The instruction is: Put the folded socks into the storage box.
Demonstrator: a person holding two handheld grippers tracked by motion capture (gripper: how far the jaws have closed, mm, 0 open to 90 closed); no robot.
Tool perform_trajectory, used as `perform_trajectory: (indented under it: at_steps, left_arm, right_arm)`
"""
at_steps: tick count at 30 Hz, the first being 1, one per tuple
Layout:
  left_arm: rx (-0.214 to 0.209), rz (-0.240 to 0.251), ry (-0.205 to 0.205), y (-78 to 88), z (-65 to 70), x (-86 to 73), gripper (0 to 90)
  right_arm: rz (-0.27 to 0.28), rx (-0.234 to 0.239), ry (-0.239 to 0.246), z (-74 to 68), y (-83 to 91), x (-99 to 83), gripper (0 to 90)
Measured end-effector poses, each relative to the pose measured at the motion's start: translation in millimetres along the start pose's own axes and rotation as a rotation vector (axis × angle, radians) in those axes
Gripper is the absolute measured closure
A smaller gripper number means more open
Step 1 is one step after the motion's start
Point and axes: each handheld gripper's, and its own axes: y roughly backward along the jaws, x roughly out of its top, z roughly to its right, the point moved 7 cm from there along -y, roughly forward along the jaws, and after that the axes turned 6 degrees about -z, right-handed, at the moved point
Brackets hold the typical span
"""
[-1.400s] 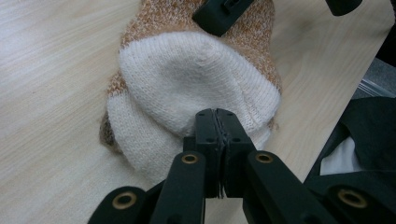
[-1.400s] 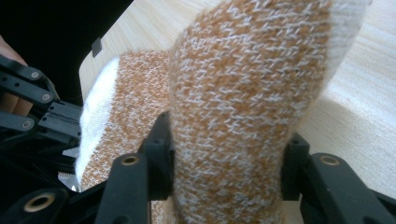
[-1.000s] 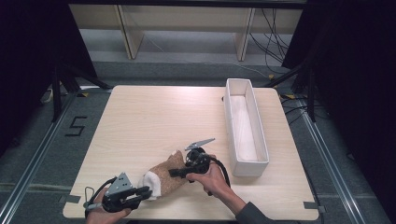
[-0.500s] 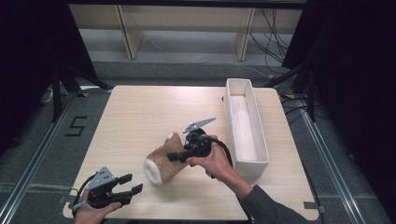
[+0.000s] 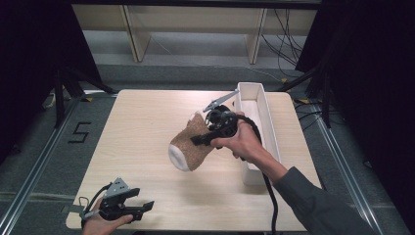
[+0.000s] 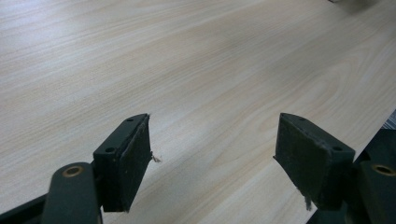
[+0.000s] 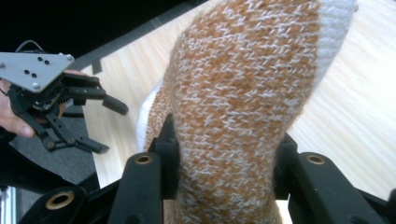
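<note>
- Knit, brown-and-white: the sock (image 5: 190,147) hangs off my right claw (image 5: 205,138), clear of the surface (image 5: 147,122), about mid-scene and just left of the white bin (image 5: 254,142).
- Right claw is clamped on the sock's brown upper part; in the right gripper view both pads squeeze the fabric (image 7: 233,107), with knit bulging above the jaws.
- Long axis runs diagonally: gripped end up and far-right at the claw, white toe end down and near-left, pointing toward the left claw.
- Left claw (image 5: 139,208) sits at the near-left corner of the surface, well apart from the sock. Its jaws have just been opening and now stand wide apart, with nothing between them, only bare wood in the left gripper view (image 6: 210,70).
- Relation that matters: the bin lies right of the sock, with its long axis running near to far. The sock's axis crosses it at an angle.
- Right hand is the nearer one to the bin by far; the left is out of play.
- My read: next is a carry to the right over the bin wall, and the dangling toe end needs to clear the rim, else it drapes outside.
</note>
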Motion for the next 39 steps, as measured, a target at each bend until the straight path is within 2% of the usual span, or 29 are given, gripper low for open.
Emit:
perform_trajectory:
  at_steps: [1,2,3,4,5,6,7,8,9,10,14,15,16,21,22,23,24,25,30,33,34,35,36,37,39]
  left_arm:
    - [-0.004,0.000,0.003,-0.6,0.5,-0.3,25.7]
    - [-0.006,0.023,0.024,-2.7,2.3,0.8,25.7]
    - [-0.005,0.017,0.021,-2.9,2.5,0.1,25.7]
    - [0.000,-0.011,-0.008,-1.9,0.8,-1.6,25.7]
    - [0.001,-0.012,-0.003,-2.8,1.2,-1.7,25.7]
    - [-0.002,-0.022,-0.009,-2.9,1.2,-2.4,25.7]
    - [-0.002,0.001,0.015,-4.7,3.3,-1.4,25.7]
    - [-0.005,-0.010,-0.004,-4.5,2.2,-2.6,25.7]
    - [-0.007,-0.002,0.007,-5.6,2.8,-2.0,25.7]
    - [-0.003,-0.019,-0.008,-5.1,1.3,-2.7,25.7]
    - [-0.002,-0.025,-0.010,-5.4,0.0,-4.1,25.8]
    - [-0.002,-0.019,-0.012,-5.6,-0.4,-3.6,25.8]
    - [-0.002,-0.022,-0.013,-5.3,-0.8,-3.6,26.0]
    - [-0.002,-0.022,-0.014,-5.4,-1.4,-3.8,26.0]
    - [0.002,-0.024,-0.014,-5.6,-1.5,-4.1,26.0]
    - [0.007,-0.022,-0.010,-5.8,-1.0,-4.4,26.0]
    - [0.008,-0.028,-0.009,-5.9,-1.0,-4.9,26.0]
    - [0.000,-0.030,-0.013,-6.4,-1.1,-4.8,26.0]
    - [0.004,-0.045,-0.017,-7.0,-2.1,-6.2,26.0]
    - [0.008,-0.043,-0.013,-8.2,-2.4,-6.3,26.0]
    - [0.002,-0.036,-0.016,-9.0,-2.4,-6.5,26.0]
    - [0.001,-0.043,-0.020,-8.9,-2.5,-6.8,26.0]
    - [0.002,-0.045,-0.021,-9.1,-2.5,-6.7,26.0]
    - [0.004,-0.048,-0.019,-9.3,-2.6,-6.8,26.0]
    - [0.004,-0.044,-0.013,-10.3,-2.2,-7.1,26.0]
  right_arm:
    - [-0.006,-0.015,0.001,1.9,4.5,0.2,59.8]
    - [-0.010,-0.019,0.005,3.3,8.2,0.1,59.8]
    - [-0.023,-0.030,0.000,4.7,12.5,-0.8,59.8]
    - [-0.029,-0.039,0.003,6.4,16.0,-1.1,59.8]
    - [-0.032,-0.048,0.014,9.0,18.8,-1.2,59.8]
    - [-0.039,-0.048,-0.008,10.0,21.8,-2.4,59.8]
    - [-0.046,-0.052,-0.014,12.0,24.7,-3.2,59.8]
    - [-0.050,-0.058,-0.009,14.5,27.6,-3.7,59.8]
    - [-0.052,-0.060,-0.007,16.2,30.4,-4.1,59.8]
    - [-0.056,-0.066,-0.010,18.1,33.6,-4.6,59.8]
    - [-0.052,-0.093,-0.020,26.5,48.3,-5.8,59.8]
    - [-0.047,-0.102,-0.001,30.1,52.6,-5.5,59.8]
    - [-0.038,-0.100,-0.026,30.8,57.0,-5.9,59.8]
    - [-0.020,-0.152,-0.040,42.8,86.7,-4.9,59.8]
    - [0.003,-0.166,-0.038,47.7,94.2,-3.5,59.8]
    - [0.002,-0.170,-0.042,50.2,99.1,-3.6,59.8]
    - [0.002,-0.187,-0.066,53.0,105.2,-4.1,59.8]
    - [0.016,-0.190,-0.046,57.1,109.6,-3.5,59.7]
    - [0.028,-0.245,-0.047,79.1,133.6,-6.6,59.7]
    - [0.047,-0.285,-0.027,93.5,142.1,-8.7,59.7]
    - [0.032,-0.286,-0.034,96.7,145.4,-11.1,59.7]
    - [0.032,-0.301,-0.017,102.4,146.8,-12.8,59.7]
    - [0.023,-0.302,-0.028,105.5,148.7,-15.2,59.7]
    - [0.019,-0.316,-0.016,111.0,149.9,-17.5,59.7]
    - [0.017,-0.331,-0.034,119.6,151.2,-22.1,59.7]
